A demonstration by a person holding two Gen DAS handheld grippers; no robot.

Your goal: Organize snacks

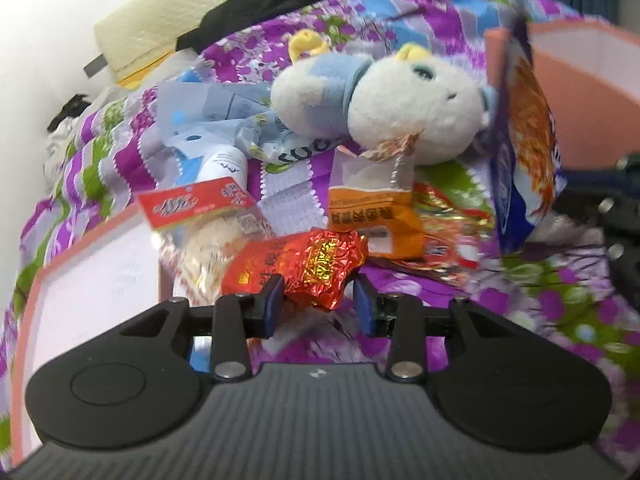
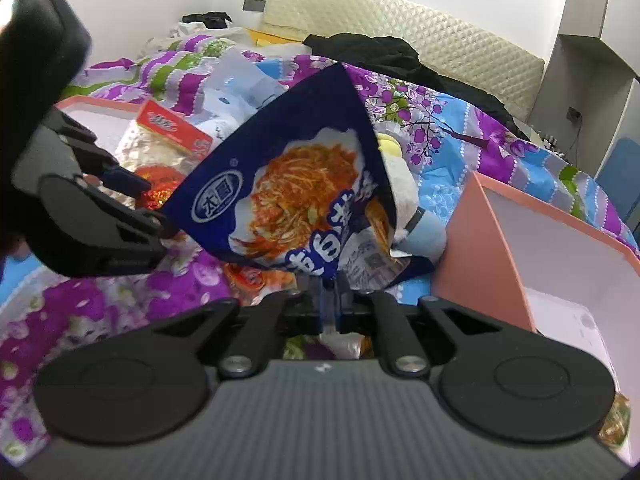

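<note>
Left wrist view: the left gripper (image 1: pixel 318 300) sits at lower centre, its blue pads either side of a crinkly red foil packet (image 1: pixel 304 266). The left pad looks to touch the foil, while a gap shows at the right pad, so I judge it not yet clamped. The packet's long axis runs leftward and slightly up from the jaws, toward a pink box (image 1: pixel 80 280) at the lower left edge. Beyond lie a smooth orange sachet (image 1: pixel 370 216), a red-labelled clear bag (image 1: pixel 200 216) and a fluffy white plush toy (image 1: pixel 400 120), all on a purple flowered bedspread (image 1: pixel 520 304).

Right wrist view: the right gripper (image 2: pixel 329 304) is clenched on the bottom edge of a glossy blue noodle packet (image 2: pixel 288 200), which stands up and leans left from the jaws, clear of the bedspread. A second pink box (image 2: pixel 480 248), stiff-walled and open, sits just right of it, so this hand is the nearer one to it; a short swing rightward looks like the coming move.
</note>
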